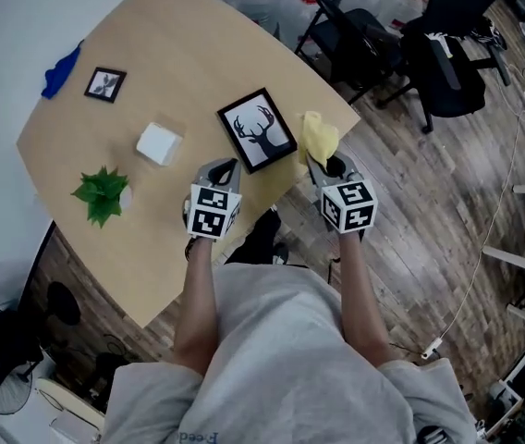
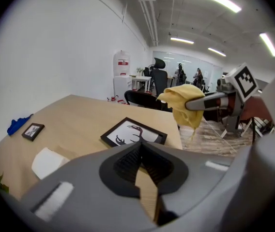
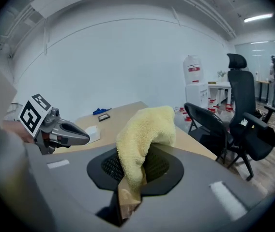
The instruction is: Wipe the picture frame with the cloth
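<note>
Picture frame (image 1: 257, 129): lay flat on the table, black border, deer-head print face up, right by the table's near corner.
Cloth (image 1: 319, 137): yellow, bunched, hung just off the frame's right side at the table edge. Up off the wood and clear of the frame, going by the left gripper view.
Right gripper (image 1: 327, 165): clamped on the cloth, and firmly. Pinched one fold between the jaws, with the rest flopped over the top of them, and pointed in toward the frame's right side.
Left gripper (image 1: 226, 168): jaws together, nothing caught between them. Hovered at the frame's near-left corner with the tip aimed at it; touching or just short, could not tell.
Table (image 1: 189, 54): pale wood, rounded along the edges.
White block (image 1: 158, 143): sat to the left of the frame, apart from it.
Plant (image 1: 102, 195): small, green and leafy, on the near side of the white block, close to the table's left edge.
Small frame (image 1: 105, 84): black-edged, lay flat out toward the far-left side, well apart from the deer print.
Blue thing (image 1: 59, 72): crumpled at the far-left edge, just beside the small frame.
Office chairs (image 1: 452, 49): black, parked beyond the table on the plank floor.
Water dispenser (image 3: 194, 79): white, bottle on top, back by the far wall.
</note>
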Available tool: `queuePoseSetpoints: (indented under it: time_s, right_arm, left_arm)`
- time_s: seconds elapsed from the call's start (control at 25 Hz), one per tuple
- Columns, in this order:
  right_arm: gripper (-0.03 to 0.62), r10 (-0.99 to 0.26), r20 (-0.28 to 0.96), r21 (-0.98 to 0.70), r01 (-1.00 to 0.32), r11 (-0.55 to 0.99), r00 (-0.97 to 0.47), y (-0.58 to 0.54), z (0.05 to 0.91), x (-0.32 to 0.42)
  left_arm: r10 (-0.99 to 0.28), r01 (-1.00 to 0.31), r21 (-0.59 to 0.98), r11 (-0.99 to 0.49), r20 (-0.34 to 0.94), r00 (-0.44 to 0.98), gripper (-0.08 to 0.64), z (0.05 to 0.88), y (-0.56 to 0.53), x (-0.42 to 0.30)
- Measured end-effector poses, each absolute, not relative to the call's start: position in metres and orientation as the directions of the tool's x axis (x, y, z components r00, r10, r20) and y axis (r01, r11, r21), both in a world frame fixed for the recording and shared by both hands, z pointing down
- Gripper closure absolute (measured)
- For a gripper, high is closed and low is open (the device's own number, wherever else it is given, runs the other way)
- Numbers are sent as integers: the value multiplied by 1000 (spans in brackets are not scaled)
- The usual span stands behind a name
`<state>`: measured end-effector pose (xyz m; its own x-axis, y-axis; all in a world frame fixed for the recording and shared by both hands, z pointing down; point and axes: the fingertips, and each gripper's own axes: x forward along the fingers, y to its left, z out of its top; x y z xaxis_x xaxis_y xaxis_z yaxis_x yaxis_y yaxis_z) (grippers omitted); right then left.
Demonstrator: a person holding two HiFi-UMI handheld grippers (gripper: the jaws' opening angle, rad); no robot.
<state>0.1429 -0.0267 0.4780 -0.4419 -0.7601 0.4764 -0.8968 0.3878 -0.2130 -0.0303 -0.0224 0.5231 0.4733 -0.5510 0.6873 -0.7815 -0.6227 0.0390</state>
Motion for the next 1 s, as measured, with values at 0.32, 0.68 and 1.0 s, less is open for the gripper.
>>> queuePoseSetpoints:
  time_s: [0.32, 0.68, 1.0]
  right_arm:
    - [541, -581, 620, -182, -817, 546, -527, -88, 513, 101]
    - [541, -465, 670, -168, -729, 663, -578, -138, 535, 53]
    - [541, -464, 675, -96, -692, 716, -574, -163, 536, 33]
  left_arm:
    - [-482, -791, 178, -585, 708, 516, 508, 558, -62, -36]
    - [-344, -704, 216, -676, 752, 562, 508, 606, -70, -22]
    - [-300, -680, 247, -690, 757, 580, 508, 623, -72, -25]
